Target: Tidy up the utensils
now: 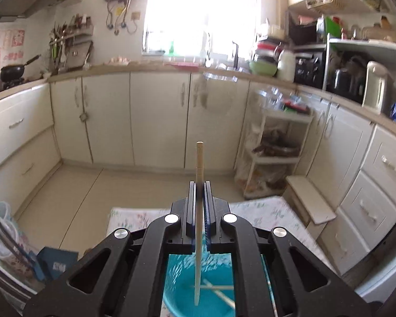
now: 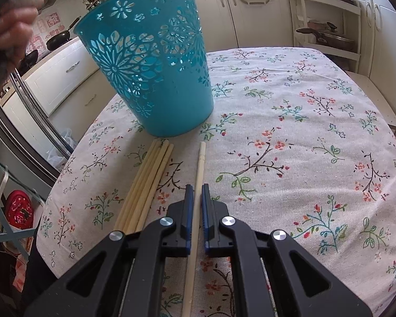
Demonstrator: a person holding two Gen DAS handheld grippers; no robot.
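Note:
My left gripper (image 1: 199, 185) is shut on a wooden chopstick (image 1: 199, 158) and holds it upright above the teal basket (image 1: 182, 277); other chopsticks (image 1: 219, 290) lie inside on its bottom. In the right wrist view the teal cut-out basket (image 2: 155, 60) stands on the floral tablecloth (image 2: 290, 132). My right gripper (image 2: 197, 187) is low over the cloth, its jaws narrowly closed around a single chopstick (image 2: 199, 169) that lies on the cloth. A bundle of several chopsticks (image 2: 147, 182) lies just left of it, in front of the basket.
The table's left edge (image 2: 66, 169) is near the bundle. A hand (image 2: 15, 26) shows at the upper left. Cream kitchen cabinets (image 1: 155, 116), a white rack (image 1: 274, 153) and a low step stool (image 1: 311, 200) stand beyond the table.

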